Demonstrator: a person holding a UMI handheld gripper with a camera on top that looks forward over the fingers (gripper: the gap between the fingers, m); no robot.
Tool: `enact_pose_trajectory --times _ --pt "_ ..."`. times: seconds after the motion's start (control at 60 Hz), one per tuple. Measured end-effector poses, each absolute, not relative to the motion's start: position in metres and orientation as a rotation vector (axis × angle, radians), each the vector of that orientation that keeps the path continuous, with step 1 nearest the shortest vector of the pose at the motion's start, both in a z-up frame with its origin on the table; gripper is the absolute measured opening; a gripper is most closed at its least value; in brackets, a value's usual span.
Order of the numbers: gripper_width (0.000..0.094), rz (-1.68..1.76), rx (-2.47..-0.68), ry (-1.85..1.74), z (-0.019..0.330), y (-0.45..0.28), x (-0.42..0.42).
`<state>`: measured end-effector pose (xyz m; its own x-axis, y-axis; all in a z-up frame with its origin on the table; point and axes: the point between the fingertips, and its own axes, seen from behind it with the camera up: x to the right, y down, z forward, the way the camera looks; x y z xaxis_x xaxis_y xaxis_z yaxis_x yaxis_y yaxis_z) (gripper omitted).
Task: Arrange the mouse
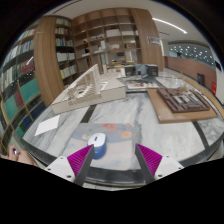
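Observation:
A white mouse with a blue stripe (96, 141) lies on a patterned mouse mat (120, 133) on the marble-look table. My gripper (113, 158) hangs above the table's near edge with its two magenta-padded fingers (79, 160) wide apart and nothing between them. The mouse sits just ahead of the left finger's tip, slightly inside the gap, and neither finger touches it.
A white sheet of paper (48, 125) lies left of the mat. A wooden tray with items (185, 102) stands at the right. Boxes and models (100, 88) sit further back on the table. Bookshelves (60, 50) line the far wall.

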<state>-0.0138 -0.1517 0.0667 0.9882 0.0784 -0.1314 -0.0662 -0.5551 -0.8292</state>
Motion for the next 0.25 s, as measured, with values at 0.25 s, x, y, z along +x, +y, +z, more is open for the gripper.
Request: enact_pose_trajectory --times 0.25 --pt "0.0834 0.158 -2.182 0.217 0.061 -0.236 0.091"
